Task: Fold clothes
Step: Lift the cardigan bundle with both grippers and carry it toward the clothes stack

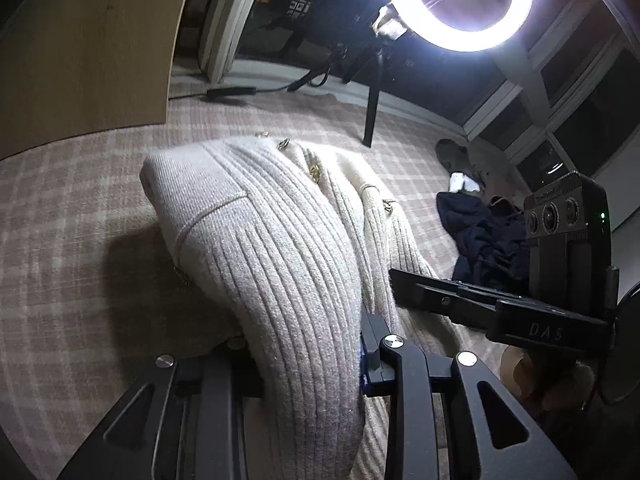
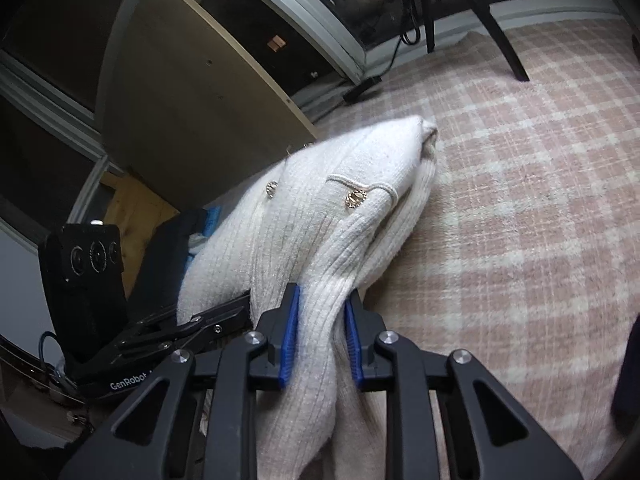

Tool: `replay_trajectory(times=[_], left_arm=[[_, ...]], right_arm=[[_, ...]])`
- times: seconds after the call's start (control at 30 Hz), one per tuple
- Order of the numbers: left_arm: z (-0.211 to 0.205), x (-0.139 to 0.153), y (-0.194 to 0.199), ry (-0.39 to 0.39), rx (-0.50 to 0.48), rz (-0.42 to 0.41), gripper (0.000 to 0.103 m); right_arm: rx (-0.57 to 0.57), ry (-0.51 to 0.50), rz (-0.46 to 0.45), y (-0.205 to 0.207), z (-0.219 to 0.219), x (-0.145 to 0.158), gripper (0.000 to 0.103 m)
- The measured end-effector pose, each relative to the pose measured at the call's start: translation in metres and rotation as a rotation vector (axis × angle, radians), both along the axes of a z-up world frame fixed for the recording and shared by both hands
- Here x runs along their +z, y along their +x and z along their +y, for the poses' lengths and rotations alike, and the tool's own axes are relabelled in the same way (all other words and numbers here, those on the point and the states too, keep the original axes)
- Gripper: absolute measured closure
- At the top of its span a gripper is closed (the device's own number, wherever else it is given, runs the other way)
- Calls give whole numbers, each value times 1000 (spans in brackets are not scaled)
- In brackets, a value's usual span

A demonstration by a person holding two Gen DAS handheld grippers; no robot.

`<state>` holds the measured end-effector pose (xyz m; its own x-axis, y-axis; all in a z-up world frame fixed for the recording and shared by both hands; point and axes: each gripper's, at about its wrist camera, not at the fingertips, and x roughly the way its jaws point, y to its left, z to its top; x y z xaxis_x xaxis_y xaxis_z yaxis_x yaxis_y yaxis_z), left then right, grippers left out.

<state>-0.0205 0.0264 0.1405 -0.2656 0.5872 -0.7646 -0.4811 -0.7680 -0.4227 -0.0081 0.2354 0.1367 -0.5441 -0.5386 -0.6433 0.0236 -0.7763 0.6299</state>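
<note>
A cream ribbed cardigan (image 1: 260,220) with gold buttons is lifted off the pink plaid carpet (image 1: 60,220), bunched and hanging between both grippers. In the left wrist view my left gripper (image 1: 312,360) is shut on a thick fold of it. The right gripper's black body (image 1: 500,308) comes in from the right, its tips against the knit. In the right wrist view my right gripper (image 2: 322,336) has its blue pads (image 2: 290,332) pressed on a twisted fold of the cardigan (image 2: 320,208). The left gripper (image 2: 208,320) clamps the cloth just to the left.
A lit ring light (image 1: 460,0) stands on a tripod, one leg (image 1: 370,120) planted on the carpet behind the cardigan. A dark navy garment (image 1: 488,236) and a grey one (image 1: 472,156) lie to the right. A wooden board (image 1: 80,40) leans at the left. Windows line the back.
</note>
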Motion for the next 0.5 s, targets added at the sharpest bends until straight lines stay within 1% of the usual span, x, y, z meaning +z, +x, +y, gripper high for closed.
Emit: replay_trajectory(times=[0.23,0.37,0.5], left_arm=[[-23,41,24,24,19,82,75],[-50,60,34,33,41,112,75],[-94,78,44,36,73,146,75]], right_arm=[[21,10,78,24,-17,43,82],[53,20,115,31,-44,63,82],[95,26,150,36,-86,81,82]])
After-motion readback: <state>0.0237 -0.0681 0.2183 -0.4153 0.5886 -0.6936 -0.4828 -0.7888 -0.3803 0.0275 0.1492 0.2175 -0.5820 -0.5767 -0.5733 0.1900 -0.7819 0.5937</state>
